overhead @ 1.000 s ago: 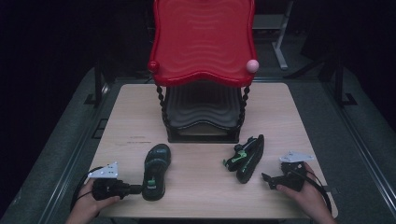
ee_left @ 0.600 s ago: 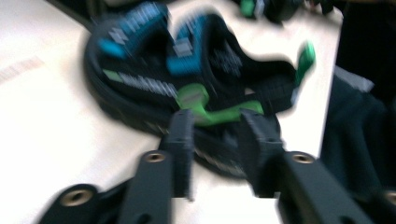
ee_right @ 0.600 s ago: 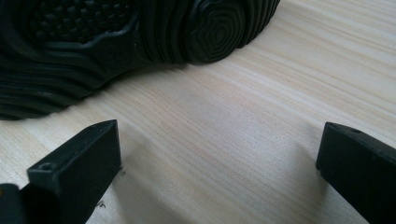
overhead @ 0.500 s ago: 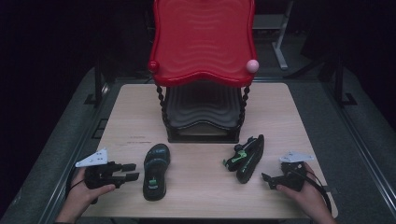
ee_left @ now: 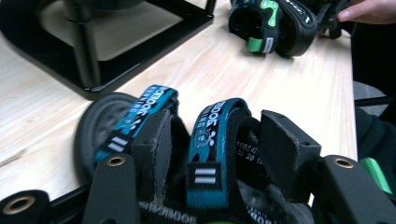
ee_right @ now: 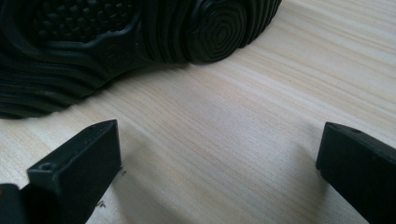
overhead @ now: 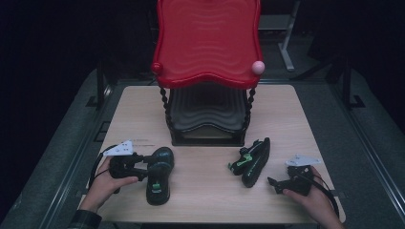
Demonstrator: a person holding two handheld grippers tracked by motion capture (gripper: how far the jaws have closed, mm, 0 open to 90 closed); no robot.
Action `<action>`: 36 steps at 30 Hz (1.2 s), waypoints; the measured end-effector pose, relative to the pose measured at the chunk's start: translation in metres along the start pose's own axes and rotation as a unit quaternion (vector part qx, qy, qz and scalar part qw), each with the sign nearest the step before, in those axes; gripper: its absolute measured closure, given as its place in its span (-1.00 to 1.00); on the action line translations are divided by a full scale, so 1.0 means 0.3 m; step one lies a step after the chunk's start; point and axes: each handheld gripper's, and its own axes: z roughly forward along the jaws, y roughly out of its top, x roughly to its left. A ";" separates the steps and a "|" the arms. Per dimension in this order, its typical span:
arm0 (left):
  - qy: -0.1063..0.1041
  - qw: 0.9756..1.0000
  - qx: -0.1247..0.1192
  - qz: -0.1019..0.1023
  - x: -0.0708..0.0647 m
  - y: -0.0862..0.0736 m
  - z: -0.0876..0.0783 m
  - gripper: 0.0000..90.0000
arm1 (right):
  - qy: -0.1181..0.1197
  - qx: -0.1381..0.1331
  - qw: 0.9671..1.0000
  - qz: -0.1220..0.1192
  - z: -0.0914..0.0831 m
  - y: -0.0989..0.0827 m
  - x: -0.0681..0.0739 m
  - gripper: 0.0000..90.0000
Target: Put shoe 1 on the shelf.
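Observation:
A black sandal with teal straps (overhead: pixel 157 183) stands upright on the table at the front left. My left gripper (overhead: pixel 145 160) reaches its strap end from the left. Its jaws have just been opening, and they now straddle one teal strap (ee_left: pixel 219 116) without pressing on it; left gripper (ee_left: pixel 212 135) open. A second black sandal with green trim (overhead: pixel 253 160) lies on its side at the front right, also seen far off (ee_left: pixel 275 23). My right gripper (overhead: pixel 274 183) rests low on the table beside it, open and empty (ee_right: pixel 219 158), facing the ribbed sole (ee_right: pixel 116 42).
A two-tier rack with a wavy red top shelf (overhead: pixel 207 43) and a black lower shelf (overhead: pixel 205 114) stands at the table's middle back. A pink ball (overhead: pixel 258 67) caps its right corner. Bare wood table (overhead: pixel 200 195) lies between the sandals.
My left gripper pulled away from the sandal's near end, opened, and moved farther and right to straddle a strap. The right gripper and both sandals stayed put.

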 end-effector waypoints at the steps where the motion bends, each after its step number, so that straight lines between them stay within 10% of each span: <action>1: -0.003 1.000 0.003 0.000 0.002 -0.002 0.005 0.05 | 0.001 0.000 1.000 0.000 0.000 0.000 0.001 -1.00; 24: -0.040 0.998 -0.036 -0.013 0.021 -0.032 0.003 0.50 | 0.002 0.000 1.000 -0.002 0.000 0.000 0.001 -1.00; 36: -0.065 0.996 -0.063 0.005 -0.047 0.086 -0.031 0.51 | 0.002 0.000 1.000 -0.002 0.000 0.000 0.001 -1.00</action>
